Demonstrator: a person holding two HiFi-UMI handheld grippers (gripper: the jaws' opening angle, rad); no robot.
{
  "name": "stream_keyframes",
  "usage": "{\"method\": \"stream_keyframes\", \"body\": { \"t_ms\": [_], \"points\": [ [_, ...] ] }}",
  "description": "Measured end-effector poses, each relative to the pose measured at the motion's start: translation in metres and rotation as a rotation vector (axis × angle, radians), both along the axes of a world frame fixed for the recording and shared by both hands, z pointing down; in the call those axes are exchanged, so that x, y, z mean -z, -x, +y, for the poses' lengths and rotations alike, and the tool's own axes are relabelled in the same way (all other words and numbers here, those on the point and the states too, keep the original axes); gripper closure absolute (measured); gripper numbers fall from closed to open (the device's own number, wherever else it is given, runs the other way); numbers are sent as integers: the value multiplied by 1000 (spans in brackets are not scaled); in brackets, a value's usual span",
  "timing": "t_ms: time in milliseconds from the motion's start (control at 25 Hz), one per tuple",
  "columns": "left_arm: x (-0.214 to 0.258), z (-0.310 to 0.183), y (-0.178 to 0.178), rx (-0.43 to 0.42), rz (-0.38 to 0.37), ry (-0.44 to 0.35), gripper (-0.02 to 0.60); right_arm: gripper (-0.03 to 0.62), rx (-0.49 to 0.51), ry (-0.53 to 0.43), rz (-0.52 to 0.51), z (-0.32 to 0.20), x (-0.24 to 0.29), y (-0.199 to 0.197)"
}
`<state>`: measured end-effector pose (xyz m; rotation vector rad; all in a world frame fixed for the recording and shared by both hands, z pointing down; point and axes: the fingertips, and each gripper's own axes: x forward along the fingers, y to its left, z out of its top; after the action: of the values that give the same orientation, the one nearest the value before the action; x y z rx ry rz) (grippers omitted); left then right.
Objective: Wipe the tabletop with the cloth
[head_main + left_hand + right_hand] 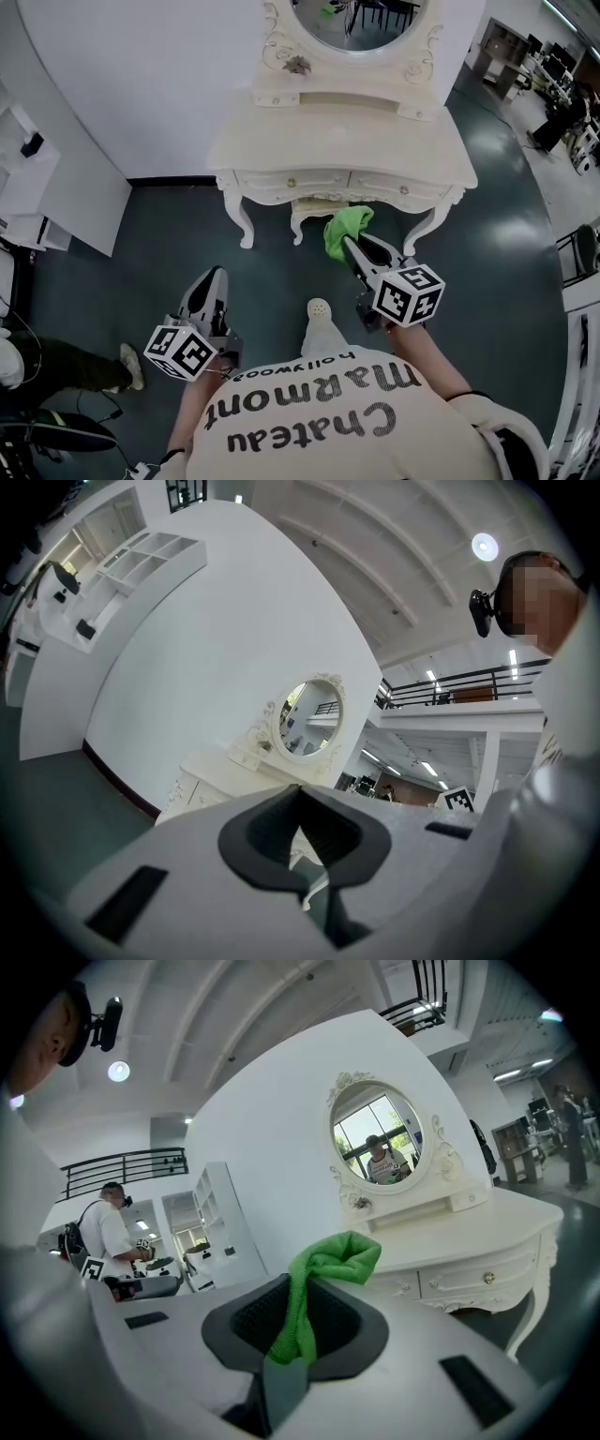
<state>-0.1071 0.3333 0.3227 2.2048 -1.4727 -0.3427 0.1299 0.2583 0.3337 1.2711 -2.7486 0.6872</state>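
A cream dressing table (pixel 309 141) with an oval mirror stands ahead of me against the white wall; its top is bare. My right gripper (pixel 354 248) is shut on a green cloth (pixel 345 230), which bunches up past the jaw tips, in front of the table's drawers and short of its top. In the right gripper view the green cloth (pixel 319 1283) is pinched between the dark pads and the dressing table (pixel 469 1232) lies beyond. My left gripper (pixel 211 286) hangs lower at the left, shut with nothing in it, its jaw tips (pixel 302 832) pointing towards the table.
A small stool (pixel 314 211) sits under the table between its curved legs. A white shelf unit (pixel 28 202) stands at the left wall. Another person's leg and shoe (pixel 89 366) are on the floor at the left. My own shoe (pixel 320 309) shows below.
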Motion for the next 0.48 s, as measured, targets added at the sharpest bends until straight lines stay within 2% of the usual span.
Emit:
{"method": "stream_keyframes", "body": {
  "t_ms": [320,480],
  "points": [
    [0,-89,-18,3,-12,8,573,526,-3,5,-5,-92,-3,-19],
    [6,-143,-30,7,12,-11,574,526,-28,19,-37,-147,-3,-36]
  ]
}}
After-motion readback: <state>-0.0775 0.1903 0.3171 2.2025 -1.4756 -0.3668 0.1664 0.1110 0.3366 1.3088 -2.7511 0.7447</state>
